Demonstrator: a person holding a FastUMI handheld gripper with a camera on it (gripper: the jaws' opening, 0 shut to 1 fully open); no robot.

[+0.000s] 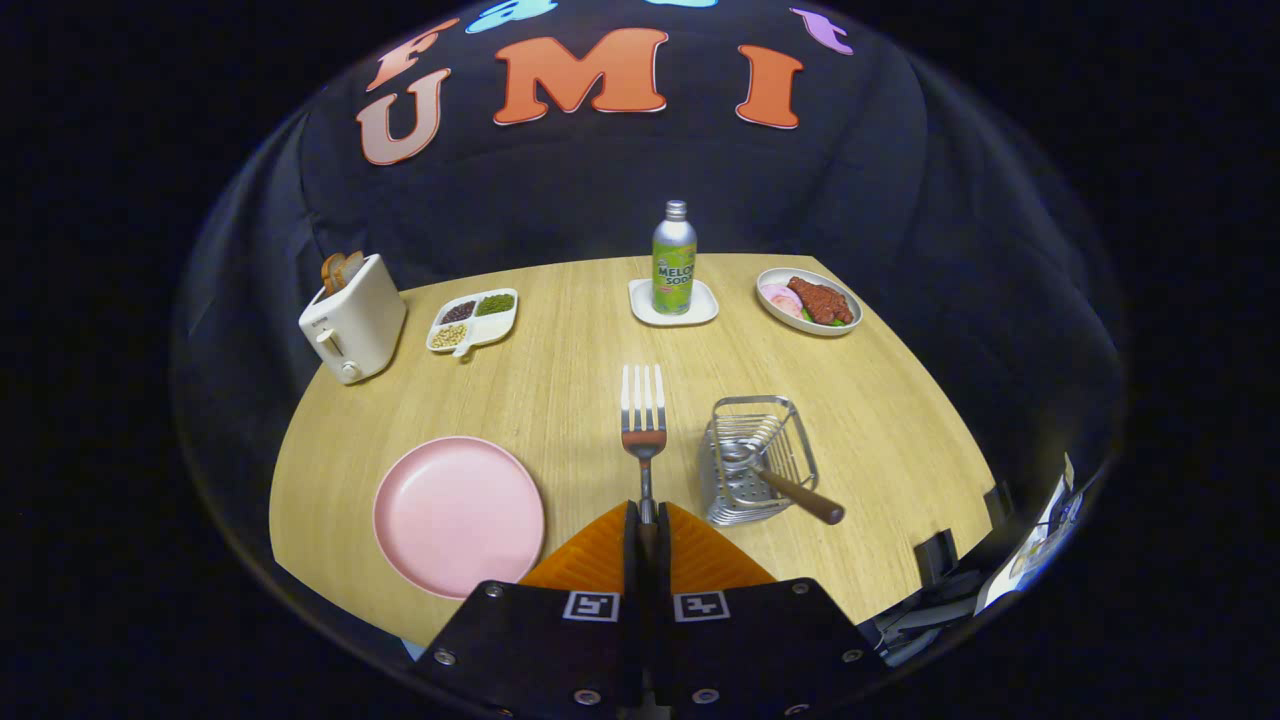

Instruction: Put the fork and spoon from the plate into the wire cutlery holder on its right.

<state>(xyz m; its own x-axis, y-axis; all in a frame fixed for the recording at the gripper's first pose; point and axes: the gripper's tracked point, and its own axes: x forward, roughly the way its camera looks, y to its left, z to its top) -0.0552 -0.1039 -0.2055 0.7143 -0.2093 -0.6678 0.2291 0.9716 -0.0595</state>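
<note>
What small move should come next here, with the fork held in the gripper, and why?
Probably carry the fork a little to the right until it is over the wire holder, then lower it in. The gripper is shut on the fork's handle, tines pointing ahead, left of the holder. The spoon already lies in the holder and the pink plate is bare.

Lighting's pretty even and bright from overhead, so the wooden table [560,380] is well lit with only small soft shadows, like under the wire cutlery holder [757,458] at about 4 o'clock from the centre. There's some glare on the fork [643,412] tines, clamped in the gripper [647,522], and on the soda bottle [674,257] at 12 o'clock. Fisheye bends the table edges hard; focus is sharp mid-frame, and it goes dim and smeary toward 4–5 o'clock.
</note>
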